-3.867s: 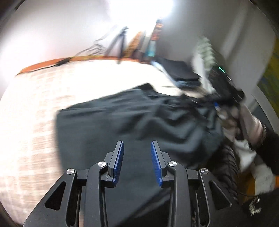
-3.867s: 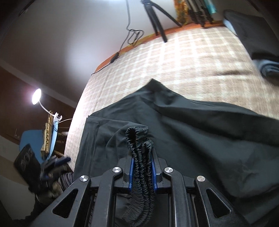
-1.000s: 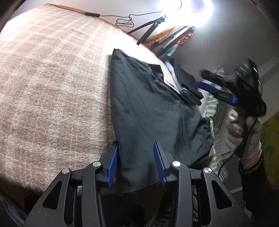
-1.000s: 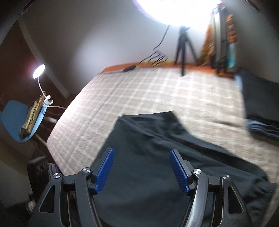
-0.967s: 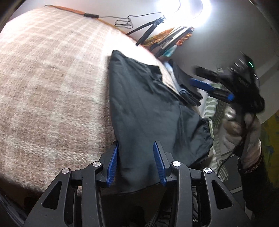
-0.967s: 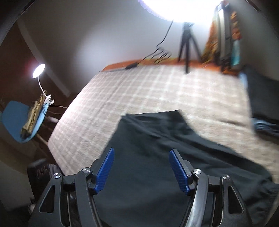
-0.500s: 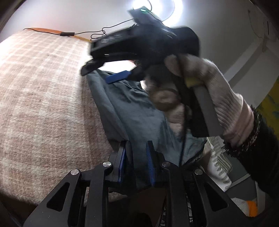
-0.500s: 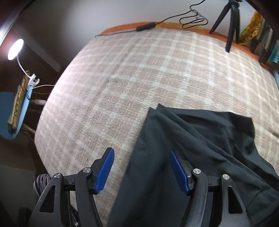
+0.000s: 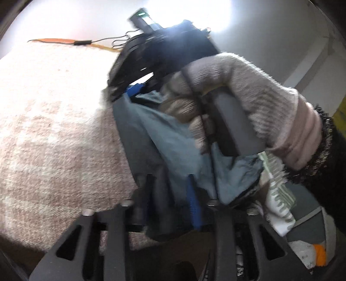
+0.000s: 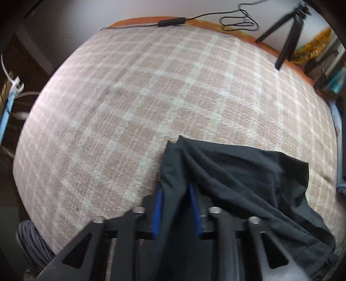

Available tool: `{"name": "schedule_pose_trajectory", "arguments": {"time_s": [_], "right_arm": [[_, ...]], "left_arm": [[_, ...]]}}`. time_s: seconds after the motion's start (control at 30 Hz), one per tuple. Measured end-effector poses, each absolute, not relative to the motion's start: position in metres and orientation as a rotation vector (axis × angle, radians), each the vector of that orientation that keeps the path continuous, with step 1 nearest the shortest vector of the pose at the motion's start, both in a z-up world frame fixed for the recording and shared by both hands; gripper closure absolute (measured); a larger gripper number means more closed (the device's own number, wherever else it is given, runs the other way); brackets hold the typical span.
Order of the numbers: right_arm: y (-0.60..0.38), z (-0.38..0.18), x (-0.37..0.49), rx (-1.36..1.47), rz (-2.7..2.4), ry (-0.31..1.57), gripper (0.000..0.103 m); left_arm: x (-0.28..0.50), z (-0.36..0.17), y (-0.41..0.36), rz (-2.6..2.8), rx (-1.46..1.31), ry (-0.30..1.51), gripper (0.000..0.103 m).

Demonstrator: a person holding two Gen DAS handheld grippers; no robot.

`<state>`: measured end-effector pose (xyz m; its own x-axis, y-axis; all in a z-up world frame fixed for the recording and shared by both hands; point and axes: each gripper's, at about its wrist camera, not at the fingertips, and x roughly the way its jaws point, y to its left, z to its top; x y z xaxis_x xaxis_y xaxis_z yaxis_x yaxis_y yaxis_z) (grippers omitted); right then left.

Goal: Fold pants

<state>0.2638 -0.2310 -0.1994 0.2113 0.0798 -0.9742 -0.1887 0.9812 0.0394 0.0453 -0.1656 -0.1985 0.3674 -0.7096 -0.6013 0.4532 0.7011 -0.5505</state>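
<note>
The dark pants (image 10: 237,173) lie on the checked bedspread (image 10: 129,108), bunched toward the near right. My right gripper (image 10: 175,207) is shut on the pants' left edge, with cloth pinched between its blue pads. In the left wrist view my left gripper (image 9: 170,201) is shut on a fold of the pants (image 9: 168,147), which looks grey-blue there. The gloved hand (image 9: 237,108) holding the right gripper crosses close in front of the left camera and hides much of the garment.
A black tripod (image 10: 289,36) and a cable (image 10: 233,19) stand at the bed's far edge. Folded clothes show at the right edge (image 10: 339,129). A striped cloth (image 9: 279,194) lies below the gloved hand. The bedspread's left part (image 9: 54,129) is bare.
Both grippers have closed on the pants. The right gripper swung in across the left camera's view and dropped to the garment's left edge, which is now gathered up.
</note>
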Motion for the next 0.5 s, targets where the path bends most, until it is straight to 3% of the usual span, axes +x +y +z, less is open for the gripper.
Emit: {"name": "schedule_pose_trajectory", "arguments": {"time_s": [0.07,0.23,0.27,0.3,0.33,0.5], "right_arm": [[-0.242,-0.199,0.264,-0.043,0.201,1.342,0.095],[-0.253,-0.191,0.258,0.023,0.228,1.308,0.101],[-0.255,-0.189,0.258,0.036,0.229,1.298,0.102],[-0.259,-0.187,0.256,0.052,0.232,1.288,0.102],[-0.267,-0.181,0.256,0.067,0.235,1.282,0.102],[-0.290,-0.151,0.249,0.169,0.284,1.216,0.103]], "left_arm": [[0.046,-0.205,-0.167,-0.740,-0.311,0.959,0.048],[0.046,-0.218,-0.171,-0.736,-0.345,0.978,0.052],[0.044,-0.219,-0.169,-0.746,-0.361,0.968,0.065],[0.045,-0.219,-0.169,-0.762,-0.374,0.959,0.094],[0.045,-0.217,-0.169,-0.771,-0.376,0.947,0.099],[0.047,-0.190,-0.170,-0.853,-0.389,0.874,0.098]]}}
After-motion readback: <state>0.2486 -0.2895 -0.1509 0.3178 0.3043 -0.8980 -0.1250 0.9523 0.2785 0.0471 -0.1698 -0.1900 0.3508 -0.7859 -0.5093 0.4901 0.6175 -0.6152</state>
